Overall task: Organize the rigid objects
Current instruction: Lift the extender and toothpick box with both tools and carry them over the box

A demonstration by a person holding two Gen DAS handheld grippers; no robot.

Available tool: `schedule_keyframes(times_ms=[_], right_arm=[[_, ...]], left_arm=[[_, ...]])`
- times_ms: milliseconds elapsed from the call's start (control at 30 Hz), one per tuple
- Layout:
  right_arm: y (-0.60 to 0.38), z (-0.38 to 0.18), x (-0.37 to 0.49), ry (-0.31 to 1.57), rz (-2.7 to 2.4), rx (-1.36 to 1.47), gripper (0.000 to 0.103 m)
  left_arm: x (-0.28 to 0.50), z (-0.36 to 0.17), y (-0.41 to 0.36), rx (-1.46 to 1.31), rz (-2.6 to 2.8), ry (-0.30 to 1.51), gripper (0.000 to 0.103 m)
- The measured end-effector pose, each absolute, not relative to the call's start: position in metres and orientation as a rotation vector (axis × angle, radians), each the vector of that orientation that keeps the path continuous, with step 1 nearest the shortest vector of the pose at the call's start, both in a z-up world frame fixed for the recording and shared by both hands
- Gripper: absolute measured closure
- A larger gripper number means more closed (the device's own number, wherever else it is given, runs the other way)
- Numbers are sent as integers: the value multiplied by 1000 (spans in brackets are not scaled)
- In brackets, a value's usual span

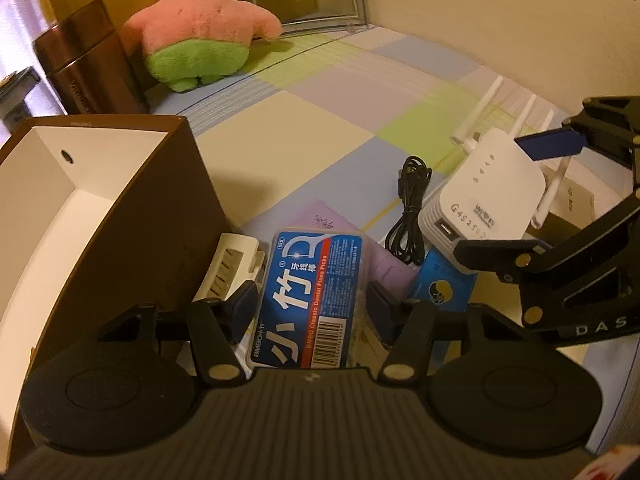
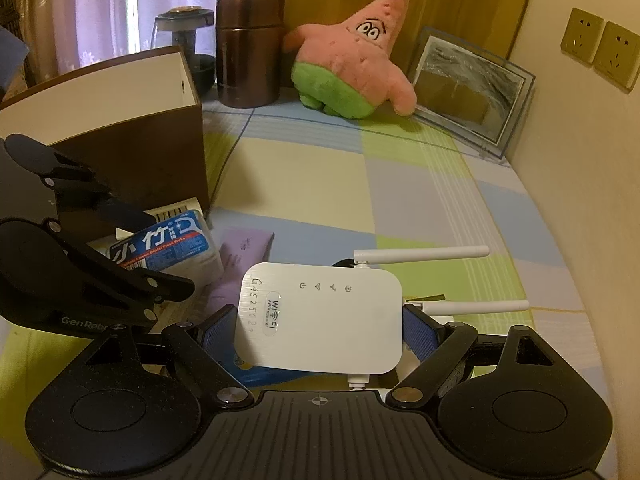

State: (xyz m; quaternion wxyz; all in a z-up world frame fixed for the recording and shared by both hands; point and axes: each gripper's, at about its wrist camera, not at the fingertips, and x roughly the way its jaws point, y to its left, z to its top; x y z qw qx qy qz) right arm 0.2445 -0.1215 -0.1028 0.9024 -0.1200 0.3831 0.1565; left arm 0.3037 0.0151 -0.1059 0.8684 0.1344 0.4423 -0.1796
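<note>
Left gripper (image 1: 312, 300) clamps the floss-pick box (image 1: 308, 300), light, stiff, slippery; right gripper (image 2: 320, 330) clasps the Wi-Fi repeater (image 2: 320, 320) by its flat sides.

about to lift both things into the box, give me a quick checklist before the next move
1. Left gripper straddles the floss box: ok. Pads pressing on it: cannot tell.
2. Right gripper straddles the repeater: ok. Firm grip: cannot tell; the left pad looks in contact, the right pad's contact is hidden.
3. Brown box open on top with bare white inside: ok.
4. Floss box free of neighbours: not ok; the white clip and purple pack crowd it.
5. Black cable clear of the repeater: cannot tell; it lies right beside it.
6. Grippers clear of each other: ok, apart but close.
</note>
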Motion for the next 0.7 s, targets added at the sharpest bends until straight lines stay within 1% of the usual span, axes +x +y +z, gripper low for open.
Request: schedule_keyframes(times_ms=[267, 700], right_arm=[[-121, -96, 240, 783, 346, -255, 20], [-101, -60, 228, 724, 465, -258, 20]], left_arm=[[285, -86, 17, 249, -305, 888, 48], [255, -30, 50, 155, -124, 812, 48]])
